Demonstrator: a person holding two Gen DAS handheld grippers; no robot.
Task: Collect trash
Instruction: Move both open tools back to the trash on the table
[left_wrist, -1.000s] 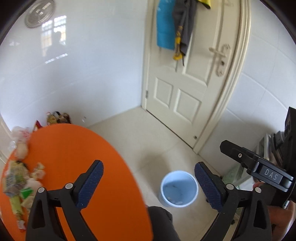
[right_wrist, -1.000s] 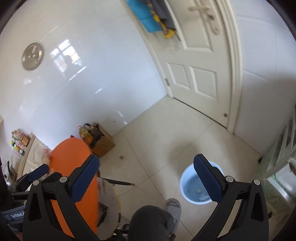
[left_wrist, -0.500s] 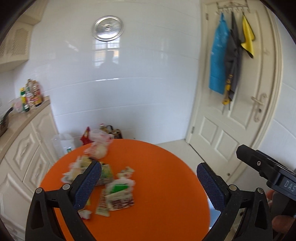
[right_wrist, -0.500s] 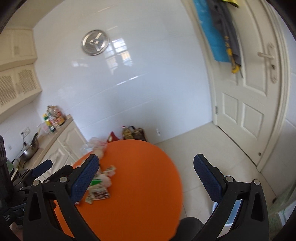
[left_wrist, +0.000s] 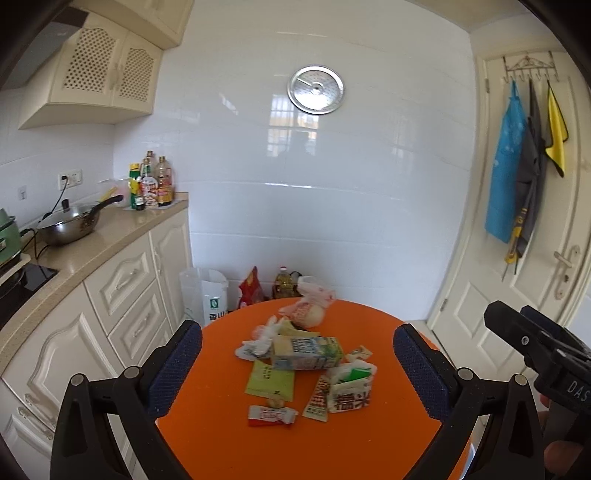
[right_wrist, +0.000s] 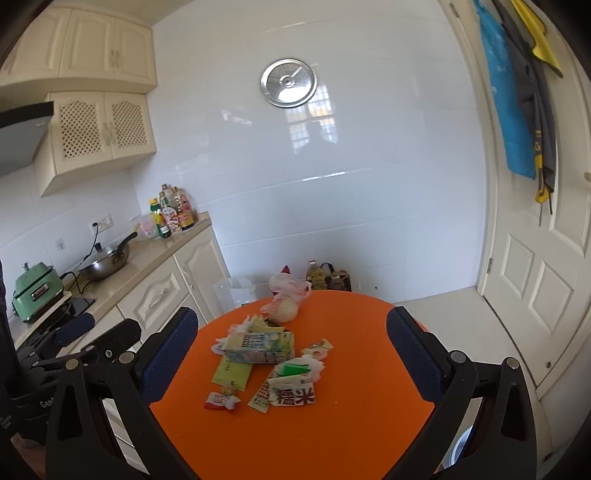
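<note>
A round orange table (left_wrist: 369, 435) (right_wrist: 351, 424) holds a pile of trash: a blue-green milk carton (left_wrist: 306, 352) (right_wrist: 258, 347), a green flat packet (left_wrist: 269, 380) (right_wrist: 231, 373), a red-white wrapper (left_wrist: 271, 415) (right_wrist: 220, 401), a white packet with red characters (left_wrist: 349, 397) (right_wrist: 291, 395), and a pink plastic bag (left_wrist: 310, 308) (right_wrist: 286, 299) at the far side. My left gripper (left_wrist: 297, 373) is open and empty above the table's near part. My right gripper (right_wrist: 291, 358) is open and empty too, likewise above the table's near part.
Cream cabinets and a counter (left_wrist: 92, 236) with a wok (left_wrist: 70, 225) and bottles stand at the left. Bags and bottles (left_wrist: 284, 284) sit on the floor by the white tiled wall. A white door (right_wrist: 546, 277) with hanging cloths is at the right.
Both grippers swung up and left from the floor and blue bin to face the orange table and its trash pile. Both stay open.
</note>
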